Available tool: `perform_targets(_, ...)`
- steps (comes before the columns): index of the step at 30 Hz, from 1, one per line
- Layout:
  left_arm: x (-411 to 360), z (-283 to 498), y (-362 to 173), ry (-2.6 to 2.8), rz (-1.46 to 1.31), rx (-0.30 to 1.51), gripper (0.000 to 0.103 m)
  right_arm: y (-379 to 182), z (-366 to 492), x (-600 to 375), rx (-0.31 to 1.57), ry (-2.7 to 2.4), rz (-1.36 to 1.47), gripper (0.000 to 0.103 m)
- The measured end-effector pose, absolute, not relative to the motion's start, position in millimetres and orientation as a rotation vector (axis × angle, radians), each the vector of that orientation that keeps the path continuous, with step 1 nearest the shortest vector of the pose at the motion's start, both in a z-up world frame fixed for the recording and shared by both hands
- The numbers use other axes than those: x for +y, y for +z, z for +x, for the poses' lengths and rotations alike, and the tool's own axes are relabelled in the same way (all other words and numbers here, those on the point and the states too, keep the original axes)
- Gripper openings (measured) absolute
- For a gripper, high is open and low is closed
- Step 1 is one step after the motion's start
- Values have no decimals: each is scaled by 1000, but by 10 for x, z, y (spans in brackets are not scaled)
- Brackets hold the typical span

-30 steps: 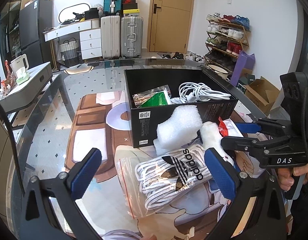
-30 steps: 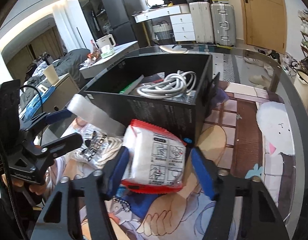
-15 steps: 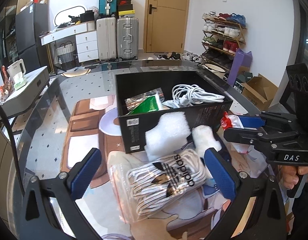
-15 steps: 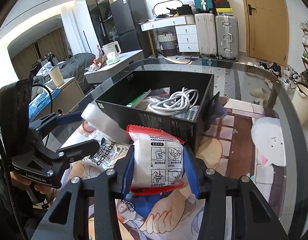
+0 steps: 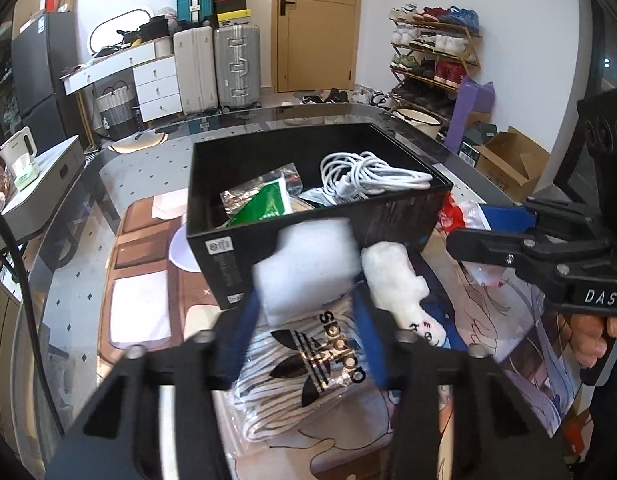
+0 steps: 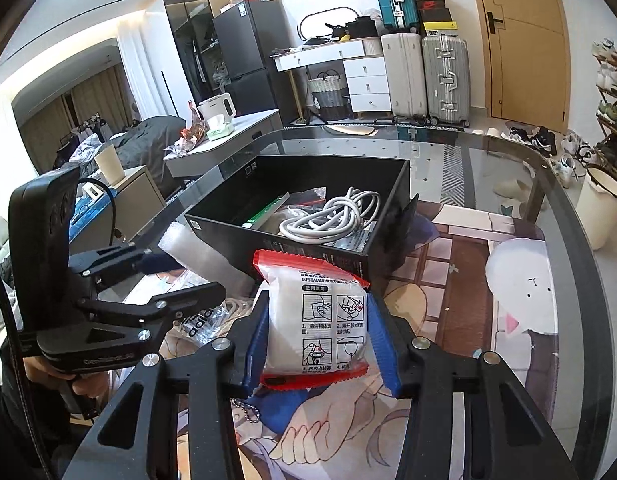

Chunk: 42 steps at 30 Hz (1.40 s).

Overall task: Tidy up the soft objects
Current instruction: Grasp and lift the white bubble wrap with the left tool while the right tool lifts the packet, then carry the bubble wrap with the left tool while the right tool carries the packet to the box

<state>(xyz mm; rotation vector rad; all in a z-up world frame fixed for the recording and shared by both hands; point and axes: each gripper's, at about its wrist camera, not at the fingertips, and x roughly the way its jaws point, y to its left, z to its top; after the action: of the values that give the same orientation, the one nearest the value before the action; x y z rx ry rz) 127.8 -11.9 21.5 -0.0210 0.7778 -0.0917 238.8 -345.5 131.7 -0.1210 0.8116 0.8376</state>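
My left gripper (image 5: 308,304) has its jaws closing on a white foam wrap (image 5: 308,268), and the blue pads press its sides. The wrap leans on the front wall of a black box (image 5: 228,256). Under the gripper lies a clear Adidas bag of white laces (image 5: 320,364), with a white plush piece (image 5: 392,280) to its right. My right gripper (image 6: 317,304) is shut on a white packet with red ends (image 6: 316,320), held above the mat in front of the black box (image 6: 228,228). In the right wrist view the left gripper (image 6: 176,276) is at the left.
The box holds a white cable (image 5: 368,176) and a green packet (image 5: 268,208). A cartoon mat (image 6: 468,280) covers the glass table, whose rim (image 6: 568,240) curves on the right. A blue item with a ball chain (image 6: 268,408) lies under the right gripper. Suitcases and a shoe rack stand far behind.
The left jaws went from wide open to closed around the foam wrap. The right gripper tightened on the packet and raised it a little toward the box.
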Motion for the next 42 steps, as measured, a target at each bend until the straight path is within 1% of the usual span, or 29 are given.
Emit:
perform_targets(1,-118,1273,213,-97,-25,779,34,1315,2389,-3458,811,838,-121,46)
perform_targets(4,-99,1258,230,-103,-31,773,34,1319,2393,-3456,810,837,-122,46)
perform_targets(18,-26,1140,394,-109,-57,714,33,1388,2390,-3481,786,838,-105,46)
perform_targets(42,133,1110,1027,-178,-74,581,33,1853,2340,-3410,649,822,-51,46)
